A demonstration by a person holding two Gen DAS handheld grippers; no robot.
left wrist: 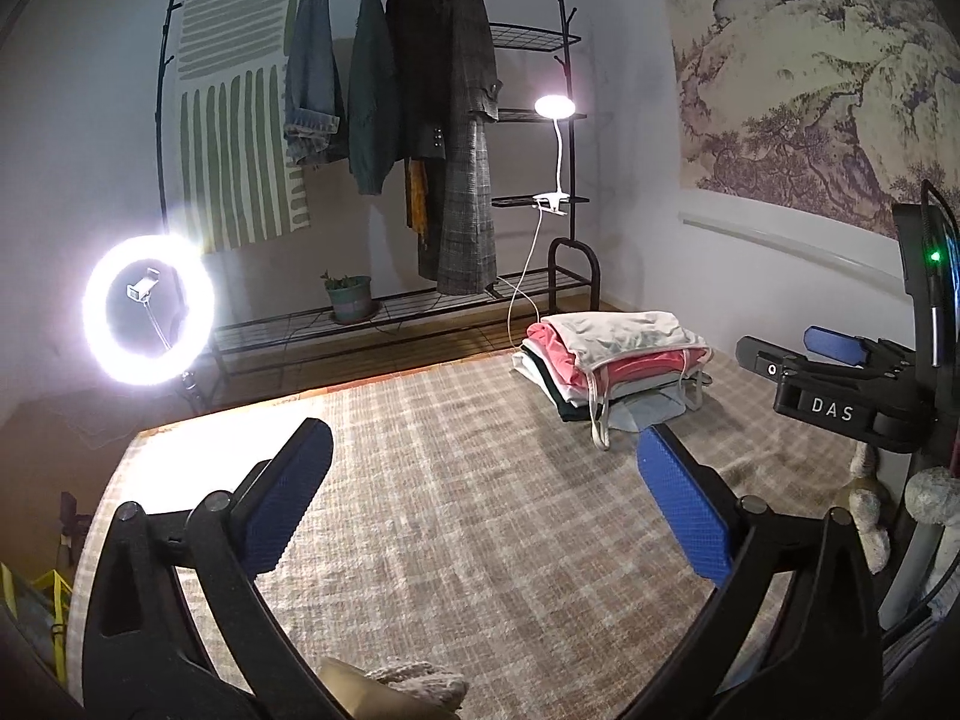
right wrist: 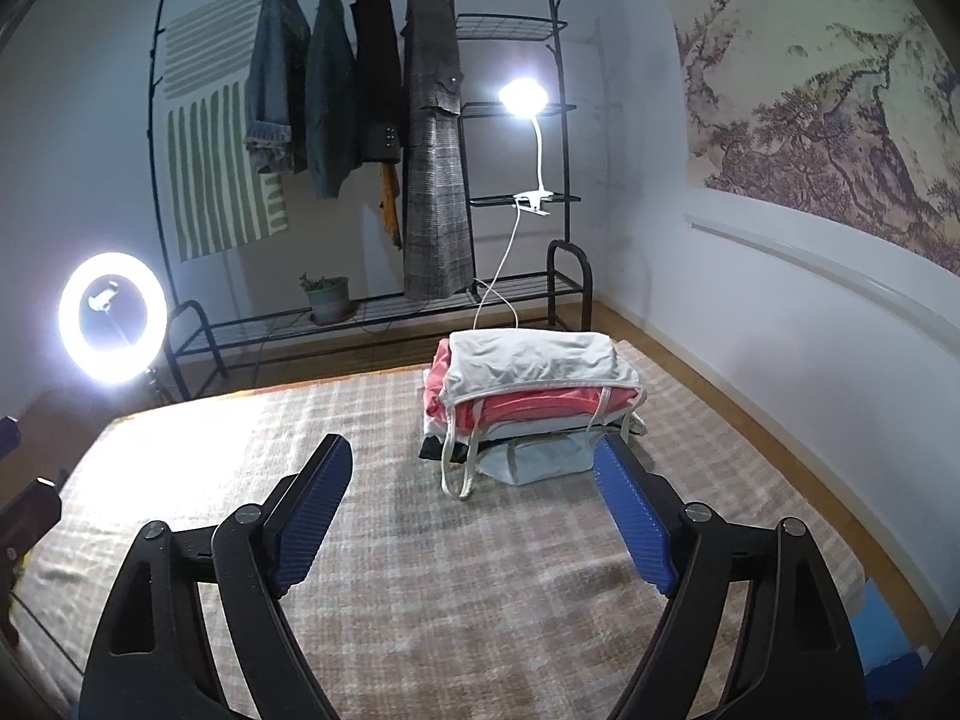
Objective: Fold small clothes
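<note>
A stack of folded small clothes lies on the checked beige blanket, with a white strapped top uppermost over a pink piece. It also shows in the right wrist view. My left gripper is open and empty, above the blanket, well short of the stack. My right gripper is open and empty, just in front of the stack; its right finger is near the stack's lower right corner. The right gripper also shows at the right edge of the left wrist view.
A black clothes rack with hanging coats stands behind the bed, with a clip lamp and a potted plant. A lit ring light stands at the left. A wall with a landscape mural runs along the right.
</note>
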